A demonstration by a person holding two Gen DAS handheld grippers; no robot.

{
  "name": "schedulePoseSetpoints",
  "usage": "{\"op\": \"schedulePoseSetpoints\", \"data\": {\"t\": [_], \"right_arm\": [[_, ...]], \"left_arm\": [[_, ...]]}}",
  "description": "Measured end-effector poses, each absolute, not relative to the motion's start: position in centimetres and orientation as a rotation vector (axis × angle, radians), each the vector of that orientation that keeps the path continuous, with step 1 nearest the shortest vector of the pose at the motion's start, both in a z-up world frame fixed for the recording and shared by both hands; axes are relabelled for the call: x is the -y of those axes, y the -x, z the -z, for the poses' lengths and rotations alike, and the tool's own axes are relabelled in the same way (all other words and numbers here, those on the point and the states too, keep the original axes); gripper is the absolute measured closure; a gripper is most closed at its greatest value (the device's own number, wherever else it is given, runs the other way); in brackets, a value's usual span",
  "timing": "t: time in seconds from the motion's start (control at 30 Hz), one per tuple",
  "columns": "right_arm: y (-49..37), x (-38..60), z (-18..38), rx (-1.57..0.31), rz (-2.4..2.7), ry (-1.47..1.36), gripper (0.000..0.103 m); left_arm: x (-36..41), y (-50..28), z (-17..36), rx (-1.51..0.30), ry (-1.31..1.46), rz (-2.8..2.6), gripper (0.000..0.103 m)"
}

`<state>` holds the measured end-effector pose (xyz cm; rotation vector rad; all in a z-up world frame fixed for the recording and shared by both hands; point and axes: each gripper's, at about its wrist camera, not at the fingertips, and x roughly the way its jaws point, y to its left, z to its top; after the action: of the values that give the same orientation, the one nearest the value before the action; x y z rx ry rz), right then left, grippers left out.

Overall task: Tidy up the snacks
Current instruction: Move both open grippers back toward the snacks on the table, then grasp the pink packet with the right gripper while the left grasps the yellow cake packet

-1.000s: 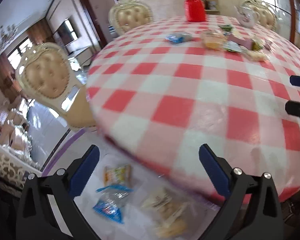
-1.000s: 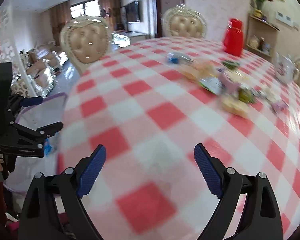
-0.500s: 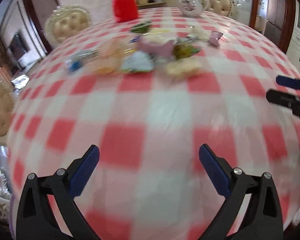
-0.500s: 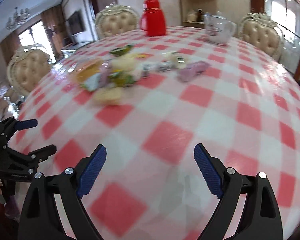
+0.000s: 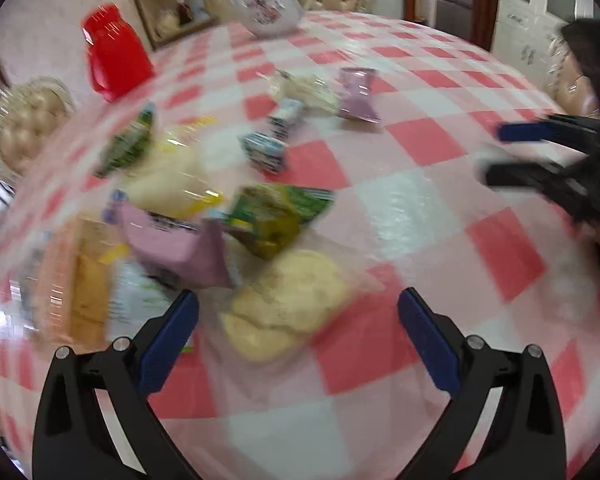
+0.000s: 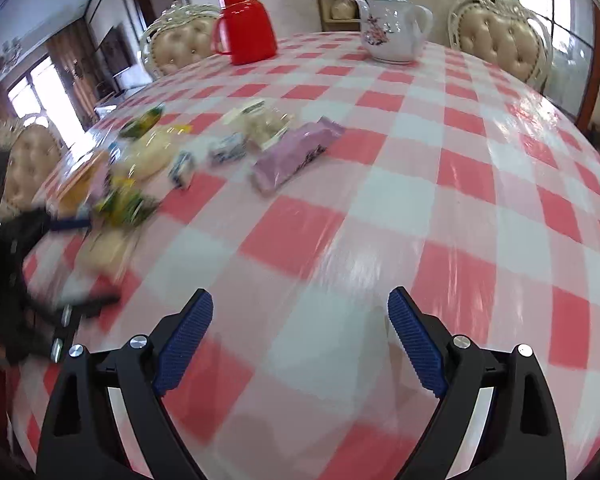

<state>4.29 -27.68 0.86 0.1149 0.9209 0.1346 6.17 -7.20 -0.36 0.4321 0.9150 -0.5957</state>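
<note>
My left gripper [image 5: 298, 330] hangs with its jaws spread wide and empty around the pale biscuit packet [image 5: 288, 304], nearest me in the snack pile, well this side of the red jug [image 5: 114, 62]. My right gripper [image 6: 300, 334] waits over bare checked bench [image 6: 480, 184], jaws wide, holding nothing.

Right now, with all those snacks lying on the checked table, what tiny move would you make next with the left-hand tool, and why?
Probably ease the left gripper forward and down over the pale biscuit packet. Its jaws stand wide open and empty, and that packet lies right ahead between them, nearest of the pile on the tablecloth. The right gripper is open too, over bare cloth, so it has nothing to take yet.
</note>
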Motion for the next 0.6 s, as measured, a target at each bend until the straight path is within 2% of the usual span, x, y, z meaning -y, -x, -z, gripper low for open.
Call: {"op": "schedulePoseSetpoints", "data": {"t": [0.2, 0.43, 0.47, 0.5, 0.53, 0.57, 0.6], "right_arm": [[-10.7, 27.3, -0.4, -0.943, -0.102, -0.211, 0.016], [-16.9, 24.6, 0.4, -0.962, 0.059, -0.114, 0.018], [-17.1, 24.4, 0.4, -0.955, 0.079, -0.097, 0.027], [-16.9, 24.4, 0.4, -0.941, 0.090, -0.079, 0.043], [-16.7, 24.4, 0.3, -0.930, 0.091, -0.065, 0.052], [-16.4, 24.8, 0.2, -0.921, 0.088, -0.064, 0.073], [-15.8, 25.1, 0.2, -0.916, 0.082, -0.066, 0.077]], "left_arm": [[6.5, -4.8, 0.0, -0.890, -0.352, 0.603, 0.006], [6.7, -5.1, 0.1, -0.890, -0.357, 0.567, 0.005], [6.8, -5.4, 0.2, -0.895, -0.357, 0.560, 0.005], [6.7, -5.6, 0.2, -0.898, -0.359, 0.552, 0.005], [6.8, -5.8, 0.3, -0.905, -0.363, 0.545, 0.005], [6.9, -5.8, 0.5, -0.913, -0.369, 0.539, 0.006], [6.9, -5.8, 0.4, -0.911, -0.369, 0.538, 0.013]]}}
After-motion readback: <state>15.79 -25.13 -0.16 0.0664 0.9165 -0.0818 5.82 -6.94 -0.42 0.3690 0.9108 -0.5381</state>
